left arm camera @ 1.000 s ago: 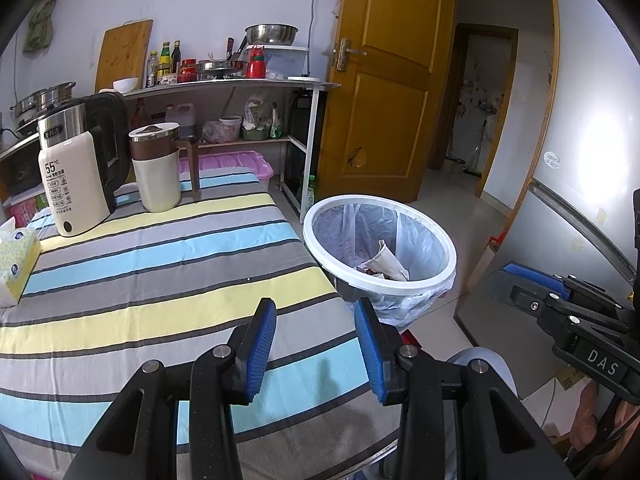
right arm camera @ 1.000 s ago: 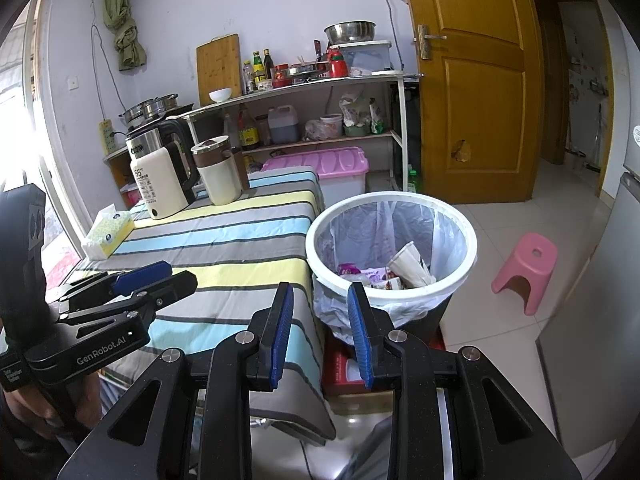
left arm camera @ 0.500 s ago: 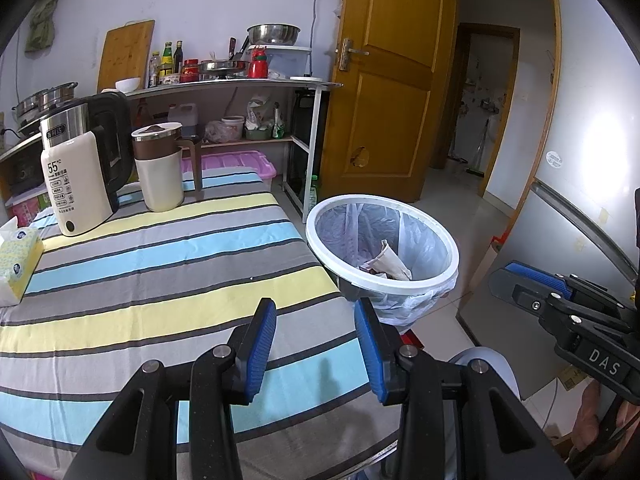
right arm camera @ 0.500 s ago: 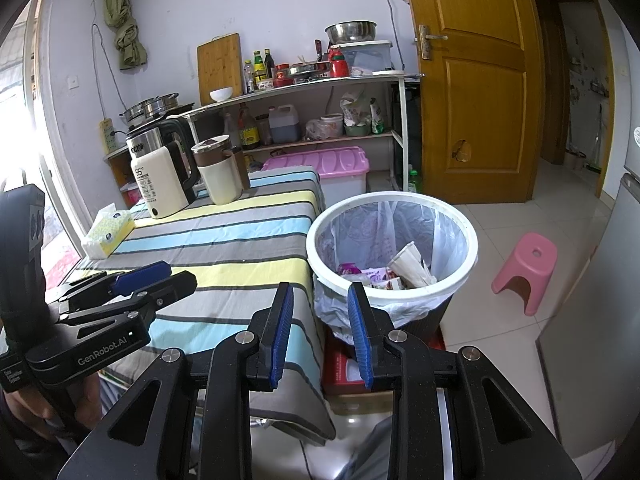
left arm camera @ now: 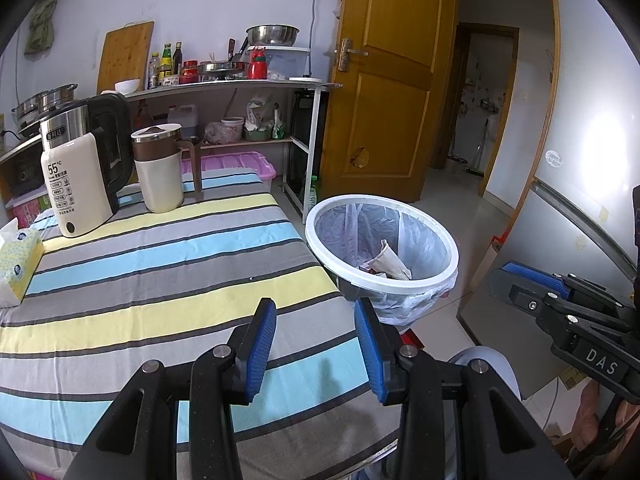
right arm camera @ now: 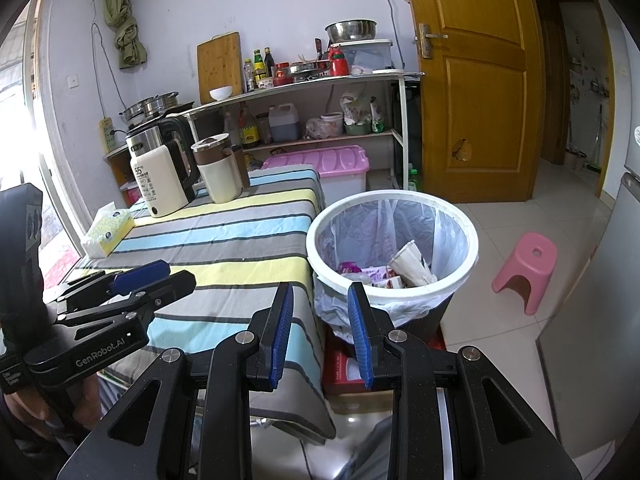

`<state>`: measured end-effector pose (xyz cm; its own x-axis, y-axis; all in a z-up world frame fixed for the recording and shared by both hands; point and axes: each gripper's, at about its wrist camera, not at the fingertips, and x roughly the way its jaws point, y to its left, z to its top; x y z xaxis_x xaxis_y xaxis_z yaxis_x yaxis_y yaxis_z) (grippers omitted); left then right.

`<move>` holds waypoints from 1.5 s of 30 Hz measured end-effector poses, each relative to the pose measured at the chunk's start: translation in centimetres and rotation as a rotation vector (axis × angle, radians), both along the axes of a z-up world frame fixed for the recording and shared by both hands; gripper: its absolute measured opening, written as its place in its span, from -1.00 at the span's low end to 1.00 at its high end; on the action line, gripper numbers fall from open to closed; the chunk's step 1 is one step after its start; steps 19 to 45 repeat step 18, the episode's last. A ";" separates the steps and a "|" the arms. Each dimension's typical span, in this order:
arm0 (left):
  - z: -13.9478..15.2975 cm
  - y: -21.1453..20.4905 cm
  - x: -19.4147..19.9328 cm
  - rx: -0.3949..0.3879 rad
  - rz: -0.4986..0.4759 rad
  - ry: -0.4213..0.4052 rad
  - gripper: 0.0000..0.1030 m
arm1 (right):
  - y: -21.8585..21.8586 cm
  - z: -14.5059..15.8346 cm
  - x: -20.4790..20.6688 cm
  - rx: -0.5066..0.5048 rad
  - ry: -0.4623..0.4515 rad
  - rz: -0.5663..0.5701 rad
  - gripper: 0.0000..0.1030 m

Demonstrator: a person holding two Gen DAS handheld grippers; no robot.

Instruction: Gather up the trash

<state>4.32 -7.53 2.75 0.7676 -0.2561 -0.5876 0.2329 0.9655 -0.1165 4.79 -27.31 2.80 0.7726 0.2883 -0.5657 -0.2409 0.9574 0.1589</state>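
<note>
A white-rimmed trash bin (left arm camera: 382, 276) lined with a clear bag stands on the floor at the right end of the striped table (left arm camera: 160, 264). It holds a crumpled paper cup (right arm camera: 412, 266) and wrappers (right arm camera: 368, 272). My left gripper (left arm camera: 315, 344) is open and empty above the table's near right part. My right gripper (right arm camera: 319, 332) is open and empty, held off the table's end in front of the bin (right arm camera: 392, 280). Each gripper also shows in the other's view: the right one (left arm camera: 560, 300), the left one (right arm camera: 132, 280).
A kettle (left arm camera: 76, 188), a beige jug (left arm camera: 160, 168) and a tissue box (left arm camera: 16, 264) stand on the table's far side. Shelves with kitchenware stand behind. A pink stool (right arm camera: 528, 268), a wooden door (right arm camera: 480, 92) and a grey fridge (left arm camera: 580, 208) are to the right.
The left wrist view has shifted slightly, so the bin and table sit a little further off. Both grippers stay open and empty. The right view is nearly unchanged.
</note>
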 end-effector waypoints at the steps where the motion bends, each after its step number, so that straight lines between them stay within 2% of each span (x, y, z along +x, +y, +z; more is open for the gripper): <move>1: 0.0 -0.1 0.0 0.002 0.002 -0.001 -0.21 | 0.0 0.0 0.0 0.000 -0.001 0.000 -0.43; 45: -0.4 -0.2 0.0 0.010 -0.001 0.009 -0.21 | 0.0 -0.4 0.0 -0.001 0.006 -0.001 -0.43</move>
